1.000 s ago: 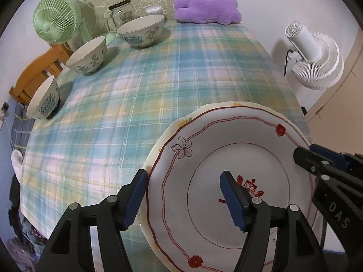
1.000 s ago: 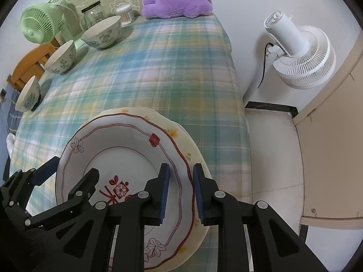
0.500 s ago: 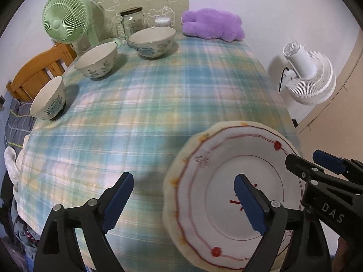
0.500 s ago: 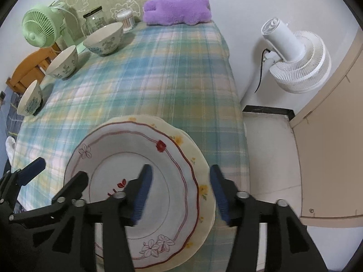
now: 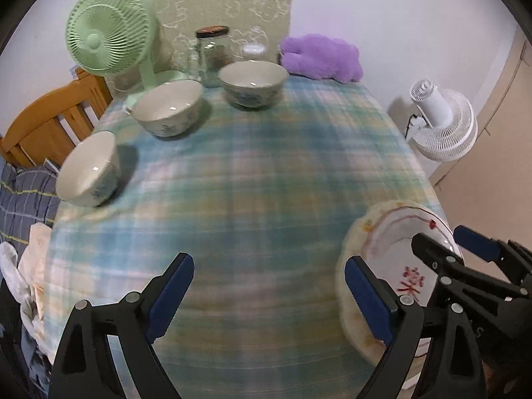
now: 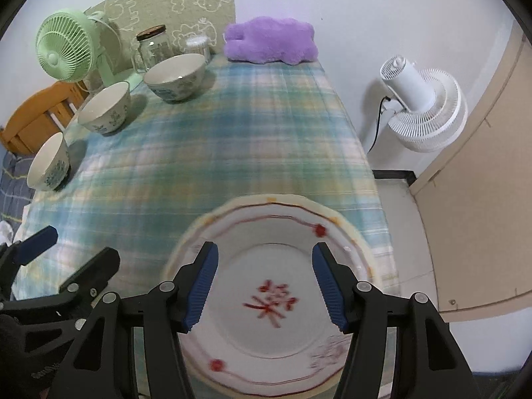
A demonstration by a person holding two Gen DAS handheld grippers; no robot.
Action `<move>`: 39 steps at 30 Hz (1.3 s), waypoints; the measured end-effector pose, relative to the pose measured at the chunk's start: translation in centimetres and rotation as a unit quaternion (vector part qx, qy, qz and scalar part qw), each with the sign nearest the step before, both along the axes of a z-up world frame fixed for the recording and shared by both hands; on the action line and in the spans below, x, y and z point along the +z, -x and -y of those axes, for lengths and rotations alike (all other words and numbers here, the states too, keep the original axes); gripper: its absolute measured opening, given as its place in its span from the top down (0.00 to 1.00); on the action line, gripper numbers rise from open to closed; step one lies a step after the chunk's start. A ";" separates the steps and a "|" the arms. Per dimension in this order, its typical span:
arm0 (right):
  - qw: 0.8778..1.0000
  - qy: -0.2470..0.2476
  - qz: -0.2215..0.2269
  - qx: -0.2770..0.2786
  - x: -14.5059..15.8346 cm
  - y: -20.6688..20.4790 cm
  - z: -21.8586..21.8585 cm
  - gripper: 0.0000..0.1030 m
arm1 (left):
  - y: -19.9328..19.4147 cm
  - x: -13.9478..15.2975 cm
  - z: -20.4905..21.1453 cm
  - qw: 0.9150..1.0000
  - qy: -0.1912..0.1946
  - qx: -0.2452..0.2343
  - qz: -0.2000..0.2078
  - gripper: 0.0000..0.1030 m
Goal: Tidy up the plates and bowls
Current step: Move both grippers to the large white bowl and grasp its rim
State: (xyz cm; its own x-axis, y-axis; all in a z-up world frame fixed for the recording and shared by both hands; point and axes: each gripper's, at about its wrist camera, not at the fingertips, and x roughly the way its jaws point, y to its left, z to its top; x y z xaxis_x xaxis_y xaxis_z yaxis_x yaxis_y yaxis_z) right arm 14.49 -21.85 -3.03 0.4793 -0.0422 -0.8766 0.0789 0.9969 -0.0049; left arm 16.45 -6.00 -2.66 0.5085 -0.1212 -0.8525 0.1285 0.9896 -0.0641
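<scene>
A white plate with a red rim line and a red flower lies on a cream plate near the table's front right corner. My right gripper hangs open above the top plate and its pads touch nothing. Left of the stack, my left gripper stands wide open over bare tablecloth. Each gripper shows in the other view: the right gripper, the left gripper. Three patterned bowls stand apart along the far left side.
At the back of the plaid tablecloth stand a green fan, a glass jar and a purple plush. A wooden chair is left of the table. A white fan stands on the floor to the right.
Both grippers opened and let go of the top plate's rim, then rose and drew back. The left gripper shifted left, off the plates. The plate stays on the cream one.
</scene>
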 end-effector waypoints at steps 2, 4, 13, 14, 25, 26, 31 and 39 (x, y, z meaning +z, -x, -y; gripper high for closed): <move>1.000 -0.001 0.002 -0.003 0.2 -0.2 -1.7 0.40 | -0.3 0.3 -1.9 1.000 0.007 0.001 0.003 0.09; 1.000 -0.003 0.008 -0.006 0.5 -0.3 -3.6 0.40 | -0.7 0.5 -3.6 1.000 0.003 0.002 0.007 0.09; 0.999 -0.009 0.030 -0.018 1.5 -1.6 -10.9 0.40 | -2.1 0.9 -10.5 1.000 -0.008 -0.008 0.020 0.10; 0.999 -0.010 0.032 -0.019 1.6 -1.8 -11.5 0.40 | -2.4 0.9 -11.3 1.000 -0.009 -0.008 0.022 0.10; 0.998 -0.021 0.052 -0.014 2.9 -5.8 -18.9 0.40 | -6.3 1.5 -18.7 0.999 -0.020 0.026 0.038 0.13; 0.998 -0.021 0.054 -0.011 3.0 -6.2 -19.3 0.40 | -6.7 1.5 -19.2 0.999 -0.020 0.031 0.039 0.14; 0.998 -0.030 0.060 0.006 3.2 -9.3 -22.6 0.40 | -9.3 0.9 -21.7 0.997 -0.033 0.052 0.042 0.18; 0.996 -0.046 0.066 0.024 2.2 -13.7 -26.9 0.40 | -12.9 -0.5 -24.6 0.997 -0.044 0.056 0.042 0.25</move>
State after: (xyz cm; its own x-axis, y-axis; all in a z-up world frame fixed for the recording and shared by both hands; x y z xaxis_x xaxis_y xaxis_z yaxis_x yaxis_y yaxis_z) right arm 28.23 5.06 -0.85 0.5904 0.0610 -0.8048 0.0257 0.9952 0.0943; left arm 29.36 18.59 -3.21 0.5853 0.0145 -0.8107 0.0178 0.9994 0.0308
